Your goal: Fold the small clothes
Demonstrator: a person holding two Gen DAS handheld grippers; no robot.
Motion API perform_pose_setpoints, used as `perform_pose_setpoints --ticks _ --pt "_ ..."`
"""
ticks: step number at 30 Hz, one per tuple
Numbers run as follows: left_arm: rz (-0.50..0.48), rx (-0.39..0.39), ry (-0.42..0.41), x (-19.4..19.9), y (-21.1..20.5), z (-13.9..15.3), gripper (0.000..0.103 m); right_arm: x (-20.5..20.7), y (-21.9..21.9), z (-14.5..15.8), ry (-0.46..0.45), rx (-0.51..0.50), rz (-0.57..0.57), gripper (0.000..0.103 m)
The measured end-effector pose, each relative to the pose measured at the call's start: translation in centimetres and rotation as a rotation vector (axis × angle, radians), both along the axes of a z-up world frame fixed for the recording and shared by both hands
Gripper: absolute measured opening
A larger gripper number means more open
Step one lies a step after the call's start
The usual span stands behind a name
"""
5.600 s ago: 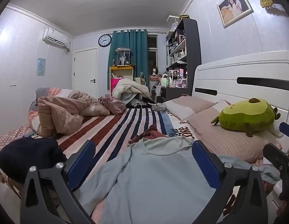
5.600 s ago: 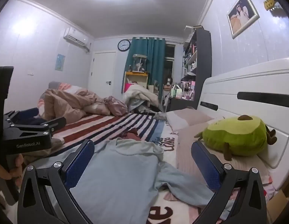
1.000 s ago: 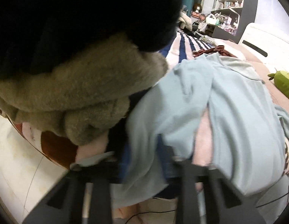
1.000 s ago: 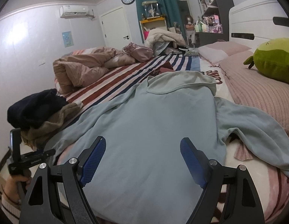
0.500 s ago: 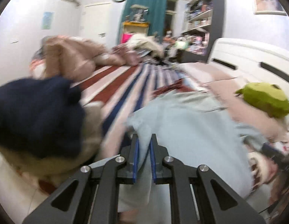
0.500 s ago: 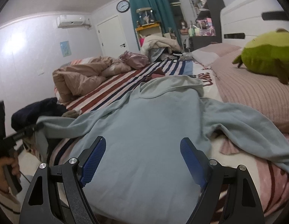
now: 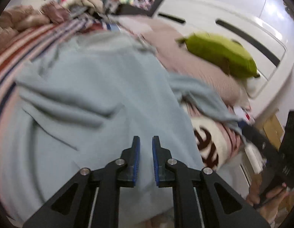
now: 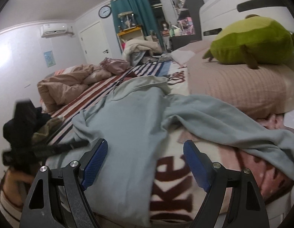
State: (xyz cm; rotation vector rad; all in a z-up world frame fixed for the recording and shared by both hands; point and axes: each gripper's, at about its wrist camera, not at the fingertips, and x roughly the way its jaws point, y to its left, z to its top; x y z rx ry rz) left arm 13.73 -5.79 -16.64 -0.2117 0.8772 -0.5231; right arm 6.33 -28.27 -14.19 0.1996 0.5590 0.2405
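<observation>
1. We are looking at a bed [image 8: 139, 72] with a striped cover, and a pale blue sweatshirt [image 7: 93, 98] is lying spread across its near end. Its left side is already lying over the body, while its right sleeve [image 8: 232, 121] is trailing out toward a pink pillow [image 8: 238, 87].
2. We are judging the main risk to be the folded side slipping open. The left hand-held gripper [image 7: 146, 161] is hovering over the cloth with its jaws opening from nearly closed and nothing visible between them.
3. We are seeing the right hand-held gripper [image 8: 145, 163] standing wide and empty above the hem. Reaching for the loose sleeve could drag the whole garment across the blanket and wrinkle it.
4. We are noting that the near edge of the bed lies just under both tools, so cloth pulled this way could slide off.
5. We are finding open room mainly up the striped middle. A green plush toy [image 8: 255, 41] on the pillow crowds the right, and a dark clothes pile [image 8: 27, 125] crowds the left.
</observation>
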Motion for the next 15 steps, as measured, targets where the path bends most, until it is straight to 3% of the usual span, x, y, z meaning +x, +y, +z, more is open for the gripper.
perform_pose_setpoints --ticks 2,4,10,12,15 --pt "-0.019 -0.040 0.007 -1.0 0.8 0.3 0.025 0.1 0.0 -0.1 0.011 0.001 0.005 0.079" --pt "0.009 -0.044 -0.043 -2.3 2.7 1.6 0.042 0.4 0.4 -0.3 0.021 0.002 0.020 0.079" --pt "0.197 0.064 -0.178 -5.2 9.3 4.5 0.063 2.4 5.4 -1.5 0.079 0.003 0.151 0.079" --pt "0.262 0.115 -0.195 -6.0 11.5 4.4 0.064 3.1 8.2 -2.1 0.102 -0.019 0.216 0.079" --pt "0.308 0.096 -0.190 -7.0 15.0 3.7 0.069 3.7 12.7 -3.1 0.130 -0.064 0.312 0.079"
